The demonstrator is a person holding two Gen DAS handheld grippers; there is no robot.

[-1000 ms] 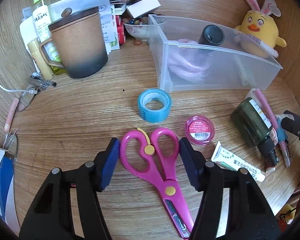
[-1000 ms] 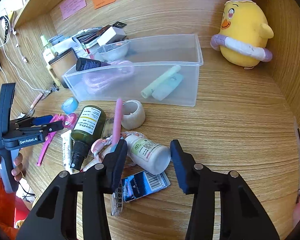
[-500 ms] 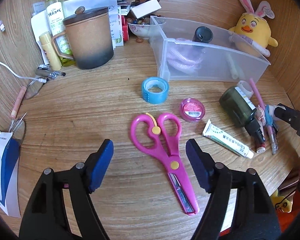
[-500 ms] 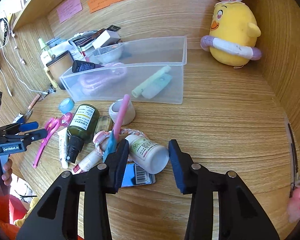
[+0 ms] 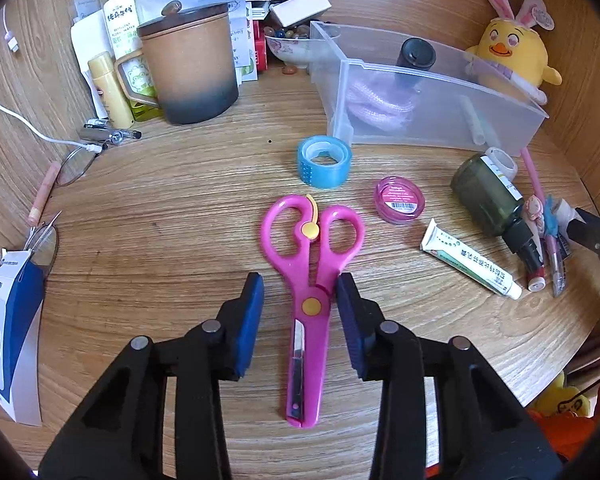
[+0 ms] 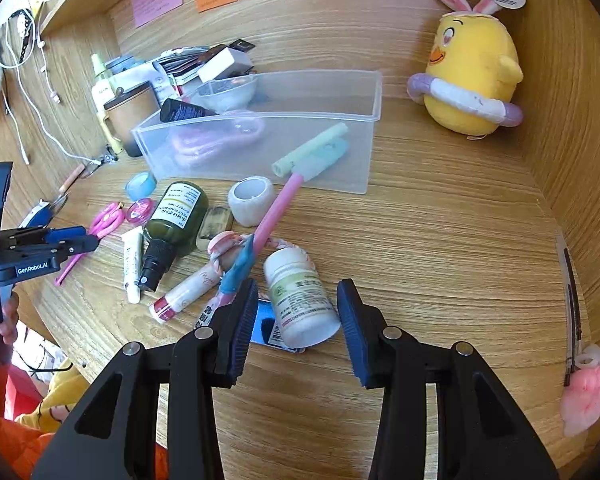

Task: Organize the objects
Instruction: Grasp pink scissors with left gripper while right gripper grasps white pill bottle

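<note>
Pink scissors [image 5: 306,264] lie flat on the wooden desk, handles pointing away from me. My left gripper [image 5: 299,284] straddles them near the pivot with its jaws closing. The right pad touches the handle, the left pad stands clear. From the right wrist view, the left gripper [image 6: 86,242] hovers over the scissors [image 6: 108,218]. My right gripper [image 6: 298,288] stands open around a white pill bottle [image 6: 300,300] lying on a blue card, with a gap at the left pad. A clear plastic bin [image 5: 440,124] at the back holds a pink rope, a black tube and pale sticks.
Blue tape roll [image 5: 324,156], pink round tin [image 5: 400,200], white tube [image 5: 470,264] and green spray bottle [image 5: 488,196] lie to the right of the scissors. A brown lidded mug [image 5: 190,64], bottles, papers and glasses crowd the back left. A yellow plush chick [image 6: 472,76] sits in the back right.
The left gripper pulled back from the scissors' handles to their pivot, spreading wide and then narrowing around them. The right gripper kept its place over the pill bottle.
</note>
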